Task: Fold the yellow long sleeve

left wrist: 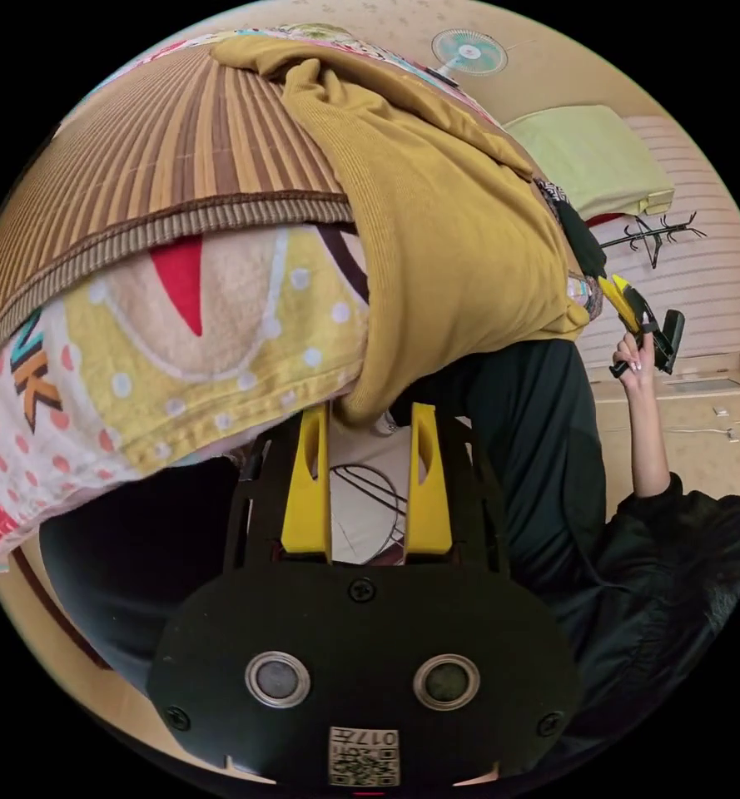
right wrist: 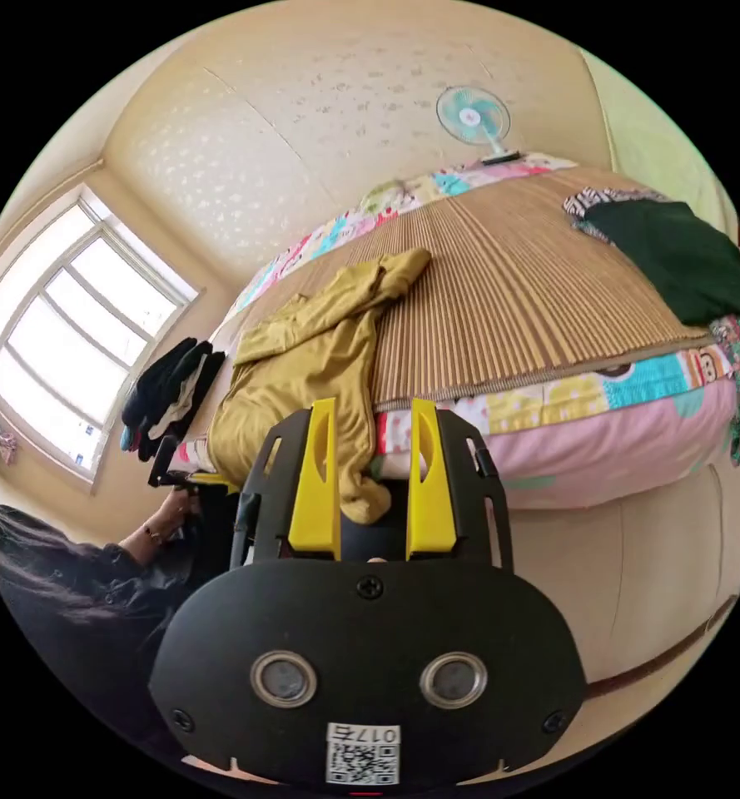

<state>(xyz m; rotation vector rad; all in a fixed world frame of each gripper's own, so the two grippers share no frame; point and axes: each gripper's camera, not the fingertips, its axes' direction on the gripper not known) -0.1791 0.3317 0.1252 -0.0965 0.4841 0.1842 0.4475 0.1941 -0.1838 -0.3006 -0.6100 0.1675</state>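
Yellow long sleeve (right wrist: 303,366): mustard knit top, lying crumpled and unfolded on the slatted bamboo mat (right wrist: 511,283) of a bed, one sleeve thrown up across the mat, the lower body hanging over the mattress edge toward the floor. Left gripper (left wrist: 368,433): jaws spread, nothing between them, tips just below the hanging hem in the left gripper view; probably placed to take the hem and lift it back onto the mat. Right gripper (right wrist: 374,433): jaws likewise spread and empty, held off from the bed and aimed at the same drooping cloth; seen from the left gripper view it is raised in the person's hand (left wrist: 632,354), well apart from the garment. Beneath the mat: a cartoon-print quilt (left wrist: 178,358) and pink mattress side (right wrist: 603,449). Farther out: a dark green garment (right wrist: 677,258) on the mat's far corner, a wall fan (right wrist: 472,116), a window (right wrist: 70,325). Folding not yet begun, by the look of it.
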